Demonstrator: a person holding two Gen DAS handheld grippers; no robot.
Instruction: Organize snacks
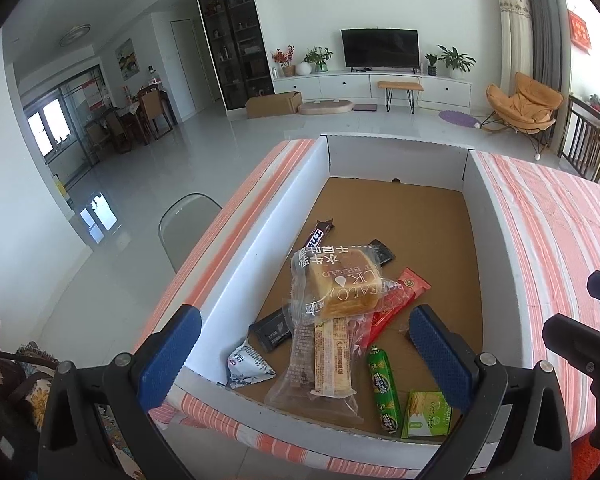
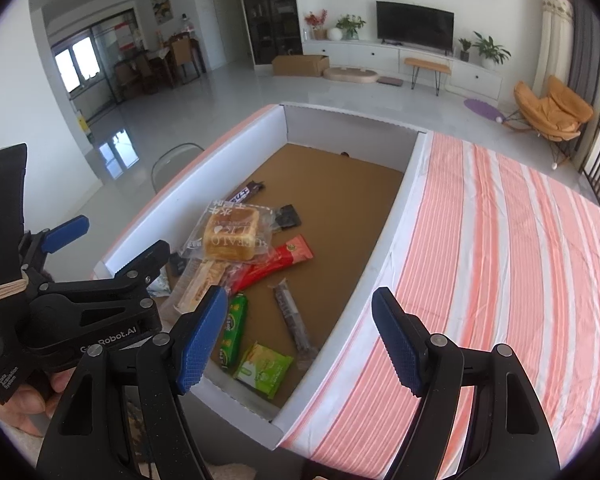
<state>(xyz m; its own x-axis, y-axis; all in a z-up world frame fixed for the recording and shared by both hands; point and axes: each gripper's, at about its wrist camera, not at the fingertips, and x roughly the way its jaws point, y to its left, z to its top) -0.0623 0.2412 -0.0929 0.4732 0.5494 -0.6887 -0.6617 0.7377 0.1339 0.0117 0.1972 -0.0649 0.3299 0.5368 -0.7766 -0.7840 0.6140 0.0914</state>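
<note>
A white cardboard box (image 1: 260,236) with a brown floor holds several snacks: a bread packet (image 1: 340,284), a red stick packet (image 1: 400,300), a green sausage (image 1: 384,388), a green cracker packet (image 1: 428,414), a biscuit pack (image 1: 324,360) and a chocolate bar (image 1: 320,234). My left gripper (image 1: 304,356) is open and empty above the box's near end. My right gripper (image 2: 300,336) is open and empty over the box's near right corner, above the green cracker packet (image 2: 264,368) and a dark bar (image 2: 294,320). The box (image 2: 396,216), bread (image 2: 230,236) and left gripper (image 2: 100,240) show in the right wrist view.
The box sits on a table with a pink and white striped cloth (image 2: 500,260). A grey chair (image 1: 186,228) stands at the table's left side. Living room floor, TV stand (image 1: 380,80) and an orange lounge chair (image 1: 520,104) lie beyond.
</note>
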